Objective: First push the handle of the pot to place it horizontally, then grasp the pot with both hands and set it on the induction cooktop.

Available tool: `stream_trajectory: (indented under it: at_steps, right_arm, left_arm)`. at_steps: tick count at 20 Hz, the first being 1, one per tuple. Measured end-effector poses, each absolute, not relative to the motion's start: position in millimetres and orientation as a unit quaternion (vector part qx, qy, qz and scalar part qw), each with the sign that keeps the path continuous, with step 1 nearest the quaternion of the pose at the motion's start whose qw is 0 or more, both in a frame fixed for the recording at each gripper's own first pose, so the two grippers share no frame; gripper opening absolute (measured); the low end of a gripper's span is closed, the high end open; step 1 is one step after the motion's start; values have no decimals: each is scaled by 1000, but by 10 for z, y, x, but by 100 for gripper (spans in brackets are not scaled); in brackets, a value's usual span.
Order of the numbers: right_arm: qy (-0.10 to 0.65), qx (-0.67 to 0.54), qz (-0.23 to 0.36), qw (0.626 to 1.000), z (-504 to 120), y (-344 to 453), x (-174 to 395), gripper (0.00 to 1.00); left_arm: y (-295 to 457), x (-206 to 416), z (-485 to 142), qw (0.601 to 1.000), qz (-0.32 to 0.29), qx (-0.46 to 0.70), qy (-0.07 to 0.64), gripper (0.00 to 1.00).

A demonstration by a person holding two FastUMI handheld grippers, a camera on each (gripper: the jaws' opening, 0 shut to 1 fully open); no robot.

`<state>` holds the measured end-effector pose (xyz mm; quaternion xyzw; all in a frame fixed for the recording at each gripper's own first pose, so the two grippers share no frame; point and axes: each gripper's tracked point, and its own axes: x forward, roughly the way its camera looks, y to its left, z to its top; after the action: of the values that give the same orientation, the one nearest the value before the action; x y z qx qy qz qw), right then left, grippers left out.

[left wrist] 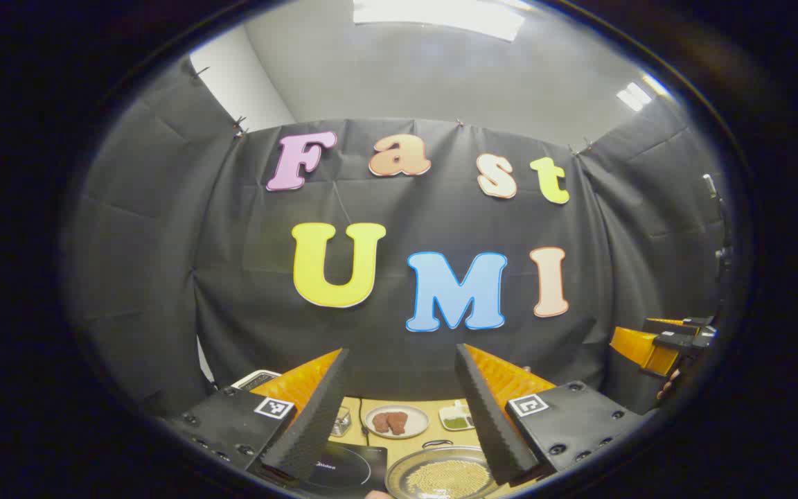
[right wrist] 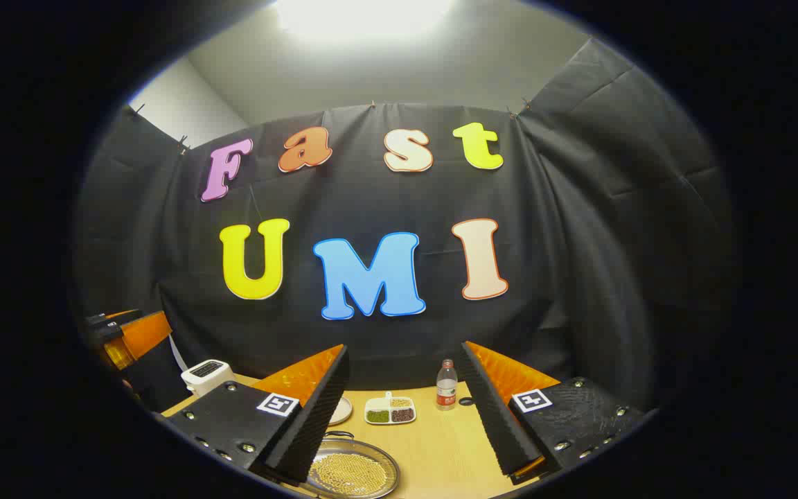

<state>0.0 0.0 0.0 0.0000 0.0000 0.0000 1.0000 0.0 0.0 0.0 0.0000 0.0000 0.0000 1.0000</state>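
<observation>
Holding both grippers raised above the wooden table (right wrist: 440, 443), we face the far black cloth wall.

We see the left gripper (left wrist: 402, 409) with its fingers spread and nothing between them; beyond them lie the induction cooktop (left wrist: 347, 466) at the near left and, just right of it, the pot (left wrist: 440, 475), a shallow metal pan of pale grains whose handle we cannot make out. Farther off stand a plate of brown food (left wrist: 396, 421) and a small divided dish (left wrist: 456, 418). The right gripper (right wrist: 406, 409) is likewise spread and empty, with the pot near its left finger, a bottle (right wrist: 446, 384) and the dish farther back, and a white appliance (right wrist: 206, 375) at the far left. Each gripper also appears at the edge of the other's view.
</observation>
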Motion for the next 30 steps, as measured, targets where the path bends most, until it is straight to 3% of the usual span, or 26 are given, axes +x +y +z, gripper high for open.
stream_trajectory:
  at_steps: [1, 4, 5, 16, 26, 27, 28, 29, 30]
  right_arm:
    - [-6, 2, -1, 1000, 29, 30, -5, 96]
    - [-8, 4, -4, 1000, 34, 118, -25, 100]
    - [-11, 3, -6, 1000, 58, 135, -31, 96]
    - [-14, -2, -8, 1000, 63, 261, -13, 96]
    - [52, -1, 18, 998, -461, 423, -18, 96]
    - [65, -3, 18, 998, -555, 433, -16, 94]
    - [79, -3, 25, 997, -673, 474, -9, 80]
    - [98, -4, 28, 995, -790, 519, -22, 79]
    - [121, -2, 33, 992, -949, 545, -46, 65]
  left_arm:
    - [36, 19, 23, 1000, -2, 0, -5, 94]
    - [161, 63, 46, 1000, -4, 2, -6, 97]
    - [189, 74, 69, 1000, -5, 2, -10, 97]
    - [287, 76, 98, 1000, -9, 8, -17, 97]
    - [364, -52, -51, 1000, 2, 22, -3, 97]
    - [374, -72, -71, 1000, 3, 23, -1, 99]
    - [387, -83, -92, 1000, 3, 23, 1, 99]
    - [404, -90, -113, 1000, 4, 24, 3, 99]
    - [427, -99, -134, 1000, 6, 25, 5, 99]
